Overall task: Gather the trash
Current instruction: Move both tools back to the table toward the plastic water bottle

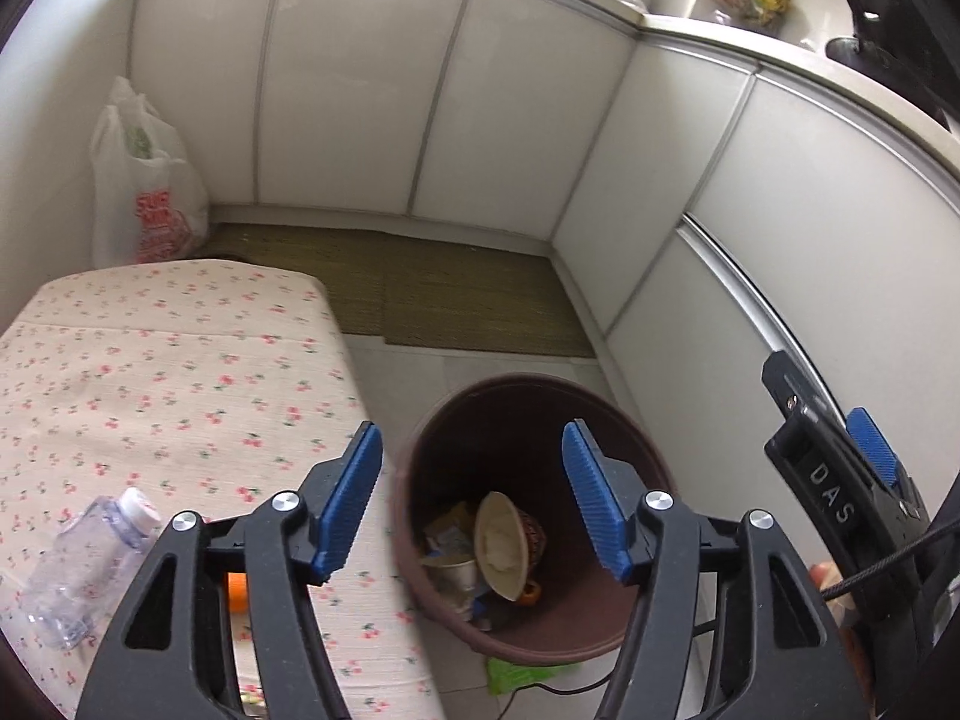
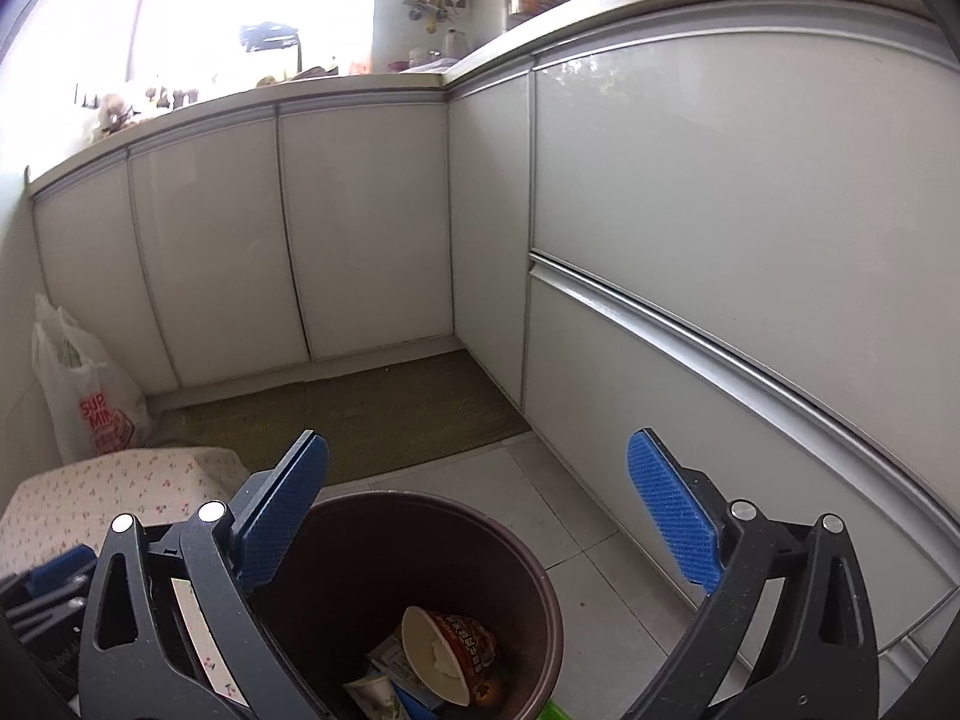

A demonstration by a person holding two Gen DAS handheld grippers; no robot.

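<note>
A brown trash bin point(image 1: 624, 438) stands on the tiled floor beside a low table with a floral cloth point(image 1: 150, 372). Inside lie an instant noodle bowl point(image 1: 504, 546), a paper cup point(image 1: 456, 576) and wrappers. My left gripper point(image 1: 474, 498) is open and empty above the bin. A clear plastic bottle point(image 1: 78, 564) lies on the cloth at lower left, with something orange point(image 1: 237, 591) behind my left finger. In the right wrist view my right gripper point(image 2: 480, 516) is open and empty above the bin point(image 2: 528, 576), the noodle bowl point(image 2: 444, 654) below it.
White cabinet fronts point(image 1: 348, 102) line the corner, with a green mat point(image 1: 468, 294) on the floor. A white shopping bag point(image 1: 144, 192) stands in the left corner. The right gripper's body point(image 1: 840, 480) shows at the right. A green scrap point(image 1: 516, 675) lies under the bin.
</note>
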